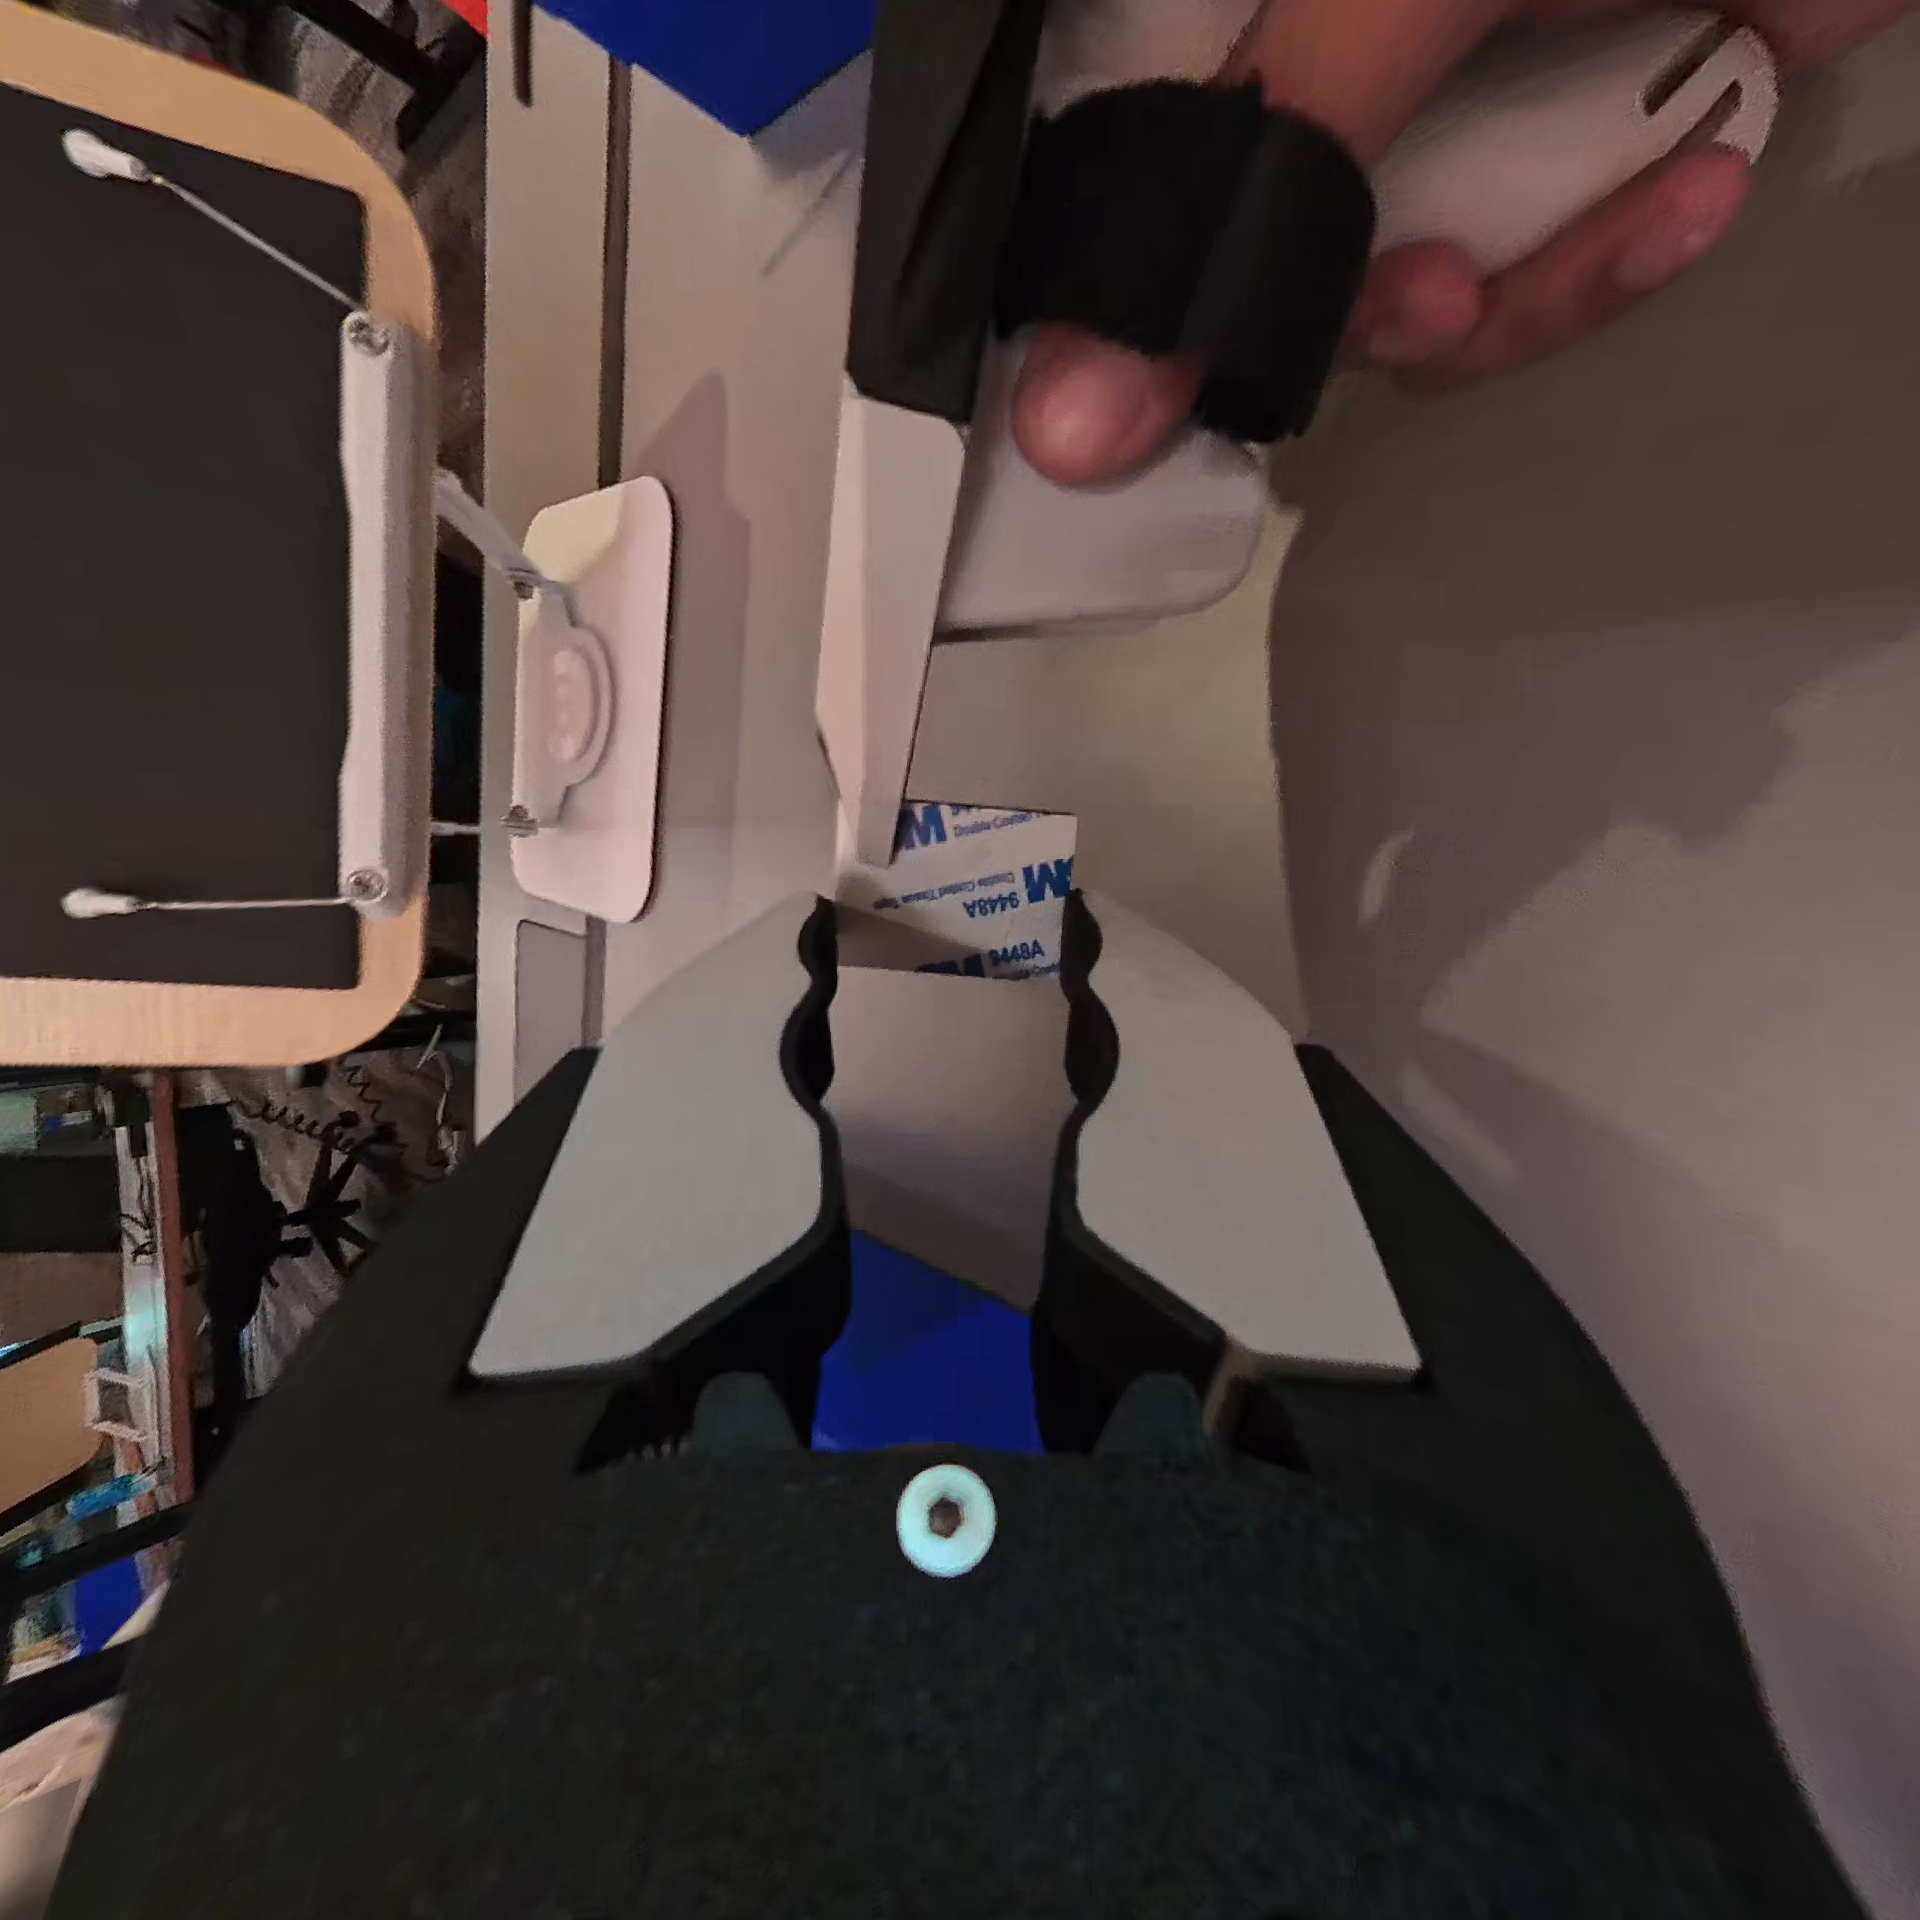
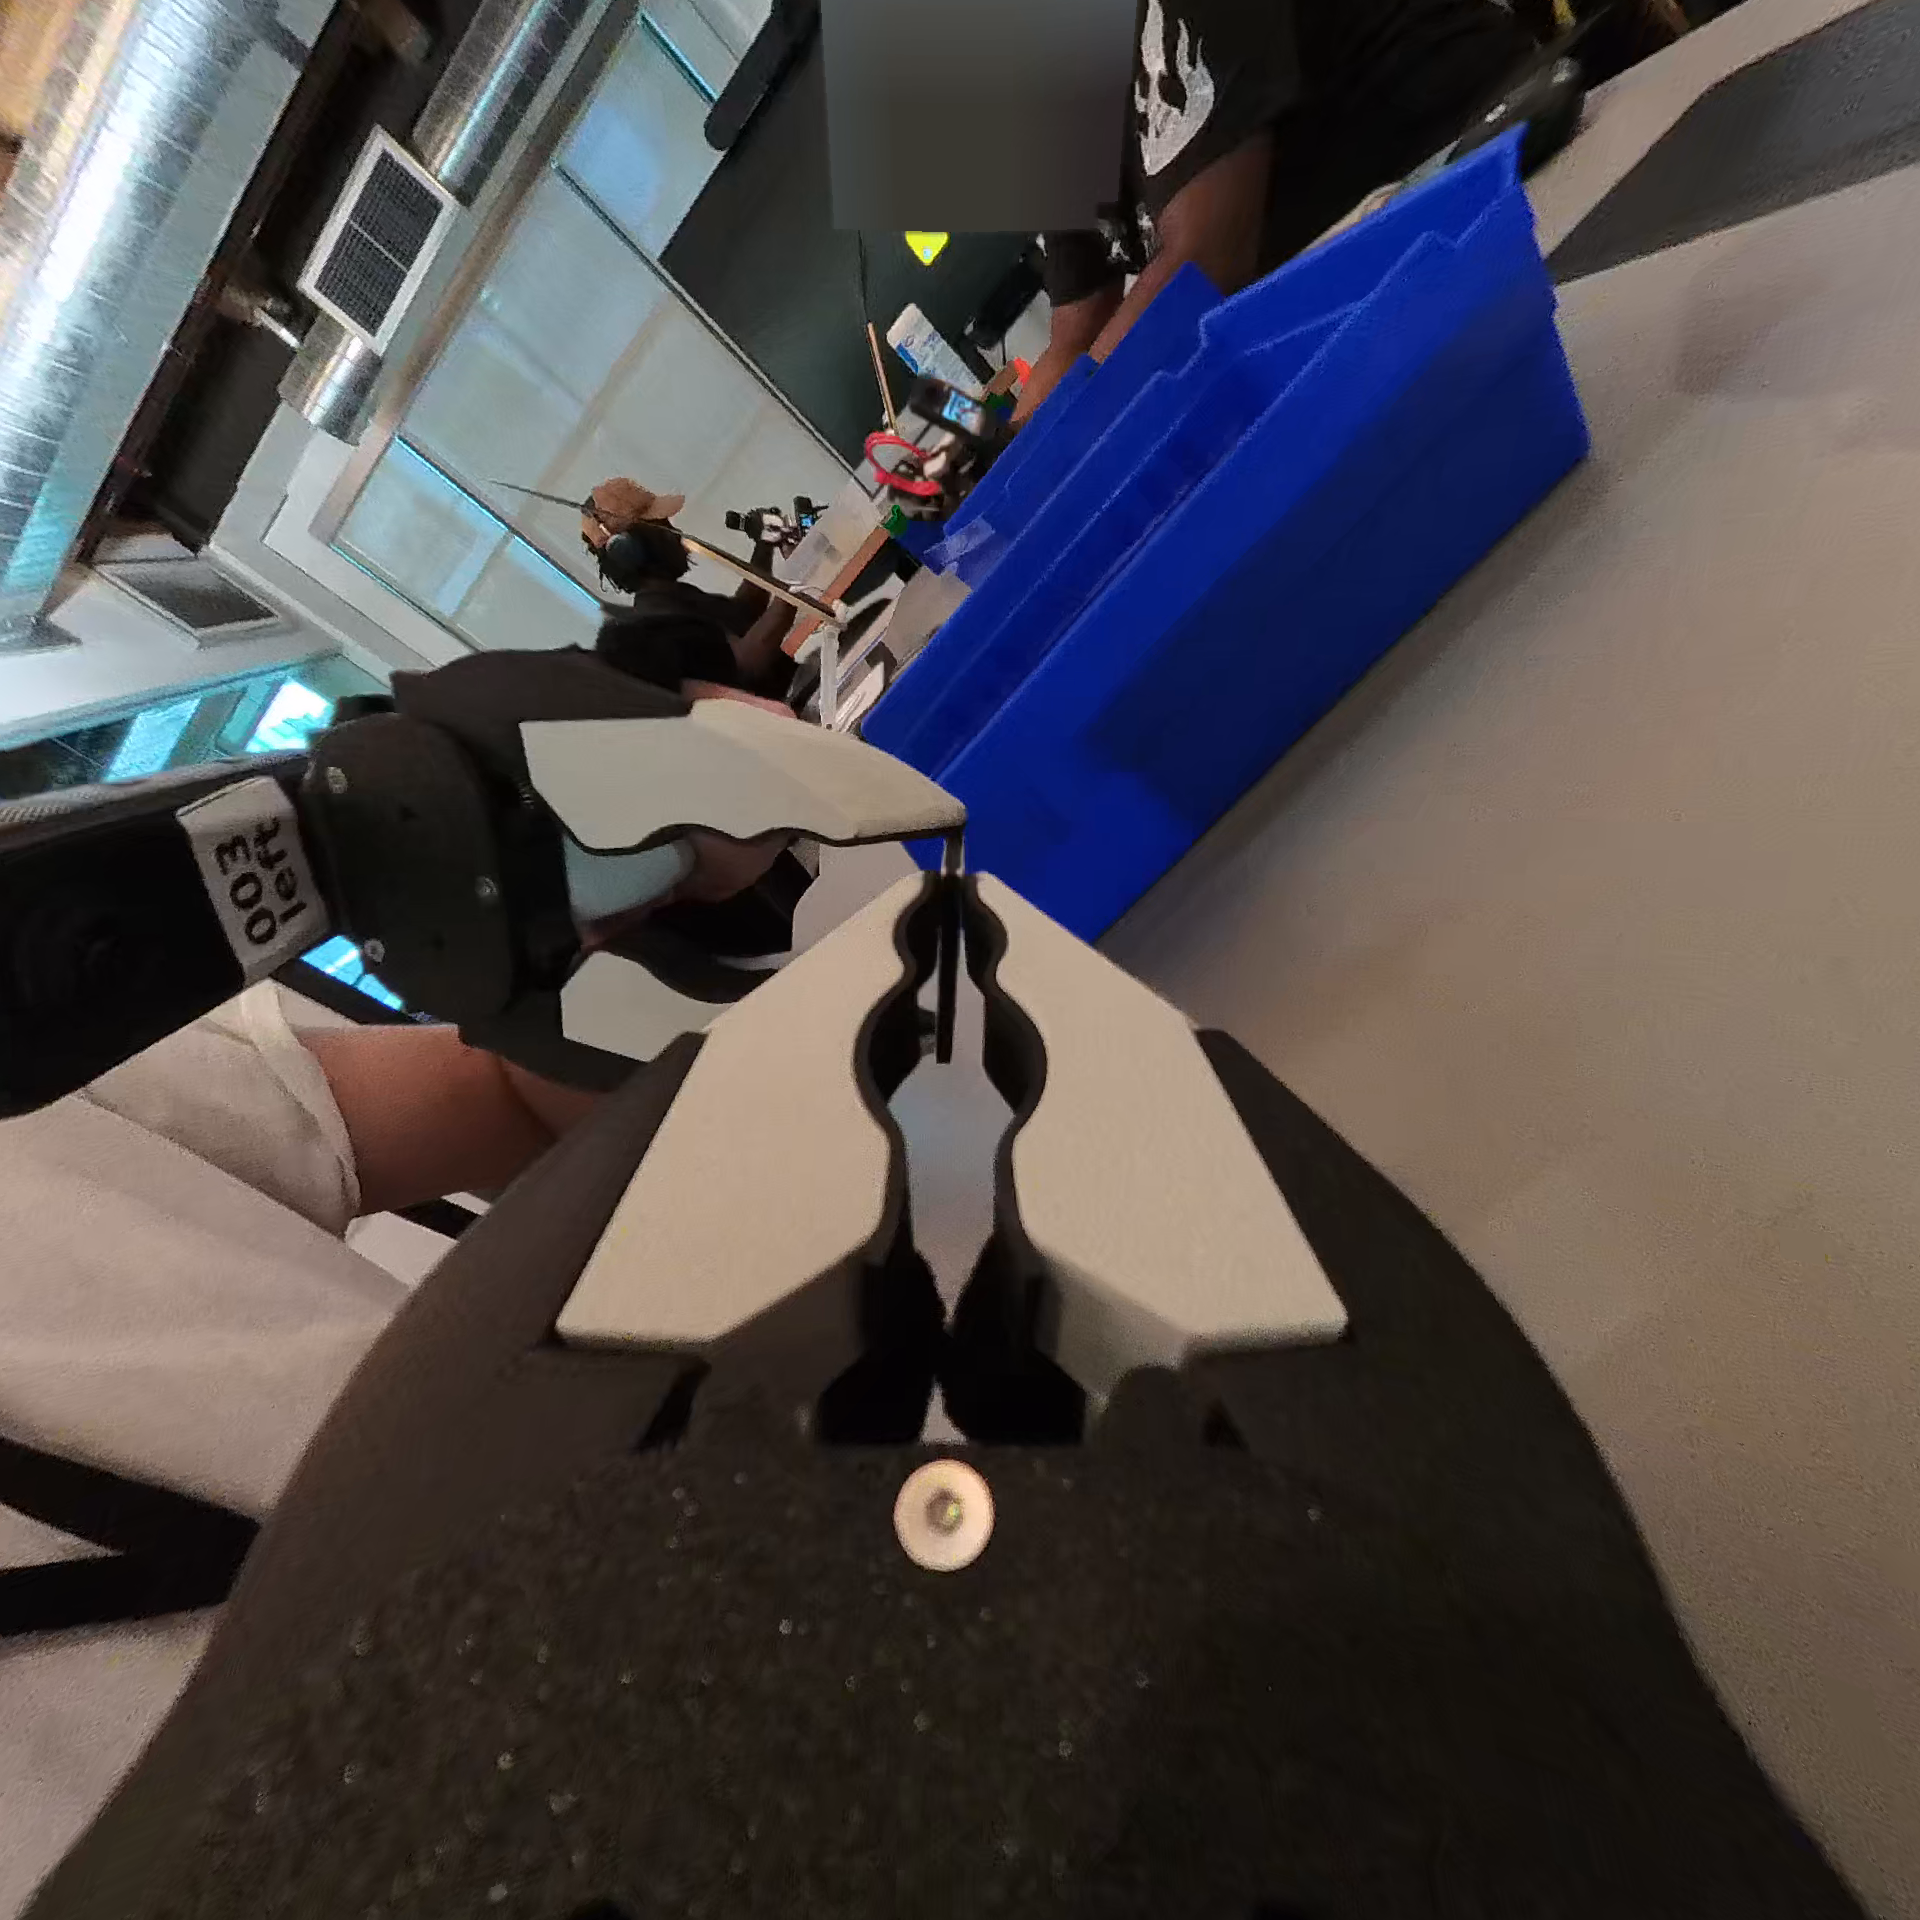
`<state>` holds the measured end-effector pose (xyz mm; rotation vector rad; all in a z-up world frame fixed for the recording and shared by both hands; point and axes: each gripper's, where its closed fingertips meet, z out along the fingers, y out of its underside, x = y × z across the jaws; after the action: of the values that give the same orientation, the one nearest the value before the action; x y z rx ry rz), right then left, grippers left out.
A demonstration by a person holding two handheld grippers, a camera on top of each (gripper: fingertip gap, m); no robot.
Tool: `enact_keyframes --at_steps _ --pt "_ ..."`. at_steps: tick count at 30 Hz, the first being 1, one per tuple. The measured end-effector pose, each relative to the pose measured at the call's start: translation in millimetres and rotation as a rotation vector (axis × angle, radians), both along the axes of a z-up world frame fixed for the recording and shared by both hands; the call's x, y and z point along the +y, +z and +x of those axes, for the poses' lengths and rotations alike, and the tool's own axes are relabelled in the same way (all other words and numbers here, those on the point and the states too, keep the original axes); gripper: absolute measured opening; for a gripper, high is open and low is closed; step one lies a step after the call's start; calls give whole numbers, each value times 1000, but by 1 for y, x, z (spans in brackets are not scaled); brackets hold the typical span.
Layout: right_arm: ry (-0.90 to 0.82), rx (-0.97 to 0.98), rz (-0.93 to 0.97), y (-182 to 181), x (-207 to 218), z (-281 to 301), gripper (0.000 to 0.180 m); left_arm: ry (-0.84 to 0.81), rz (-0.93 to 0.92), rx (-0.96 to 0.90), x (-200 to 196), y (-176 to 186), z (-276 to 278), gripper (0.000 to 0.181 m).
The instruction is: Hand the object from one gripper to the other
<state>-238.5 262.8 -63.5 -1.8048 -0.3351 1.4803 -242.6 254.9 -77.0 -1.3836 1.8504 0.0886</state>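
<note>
The object is a thin white tape sheet (image 1: 961,883) with blue print. It spans the gap between my left gripper's (image 1: 948,914) two fingertips, with its side edges against them. The jaws stand about a sheet's width apart. My right gripper (image 2: 950,914) is nearly closed, its tips pinching the flat faces of the sheet (image 2: 945,997), which shows edge-on as a dark strip. In the left wrist view the right gripper's white fingers (image 1: 883,665) come down onto the sheet's far edge, held by a hand (image 1: 1101,405). In the right wrist view the left gripper (image 2: 748,779) reaches in from the left.
A blue bin (image 2: 1247,582) stands on the grey table (image 2: 1558,935) just beyond the grippers. A black board with a wooden frame (image 1: 177,582) and a white plate (image 1: 592,696) are at the left. People stand at the far side (image 2: 1195,156). Less than 4 cm separates the two grippers' tips.
</note>
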Motion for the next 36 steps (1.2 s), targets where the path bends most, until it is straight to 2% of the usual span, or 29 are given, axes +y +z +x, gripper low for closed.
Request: enact_keyframes --at_steps 3,7,10,12,14,16,18,21,23,25,28,30,33,36 --pt "-63 24 11 -4 -4 22 3 50 -180 -165 -10 -4 13 47" --pt "-104 189 100 20 -13 51 3 151 -752 -640 -31 11 29 51" --pt "-55 188 191 26 -22 47 2 200 -1145 -1015 -34 21 28 49" --pt "-2 193 213 28 -29 37 3 229 -1269 -1127 -35 12 25 49" --pt "33 199 202 25 -34 26 3 183 -1323 -1139 -43 7 24 46" --pt "41 186 158 15 -34 16 3 140 -1289 -1104 -48 5 24 40" --pt "49 221 121 14 -35 9 4 87 -1244 -1097 -50 9 20 4" --pt "78 225 58 10 -35 6 6 98 -1172 -1066 -47 5 16 3" --pt "88 155 15 -1 -31 12 30 146 -1038 -1002 -40 -5 10 3" --pt "68 66 -21 -10 -25 23 41 210 -819 -876 -31 -18 2 3" --pt "55 -152 -67 -36 -26 27 47 293 -422 -662 -12 -31 -15 3" --pt "84 -209 -96 -45 -37 17 48 319 -231 -543 -6 -35 -23 3" --pt "22 -156 -73 -37 -36 1 49 302 -93 -436 -7 -43 -23 3" --pt "-27 -204 -7 -41 -32 -4 50 261 8 -370 -11 -48 -18 3"
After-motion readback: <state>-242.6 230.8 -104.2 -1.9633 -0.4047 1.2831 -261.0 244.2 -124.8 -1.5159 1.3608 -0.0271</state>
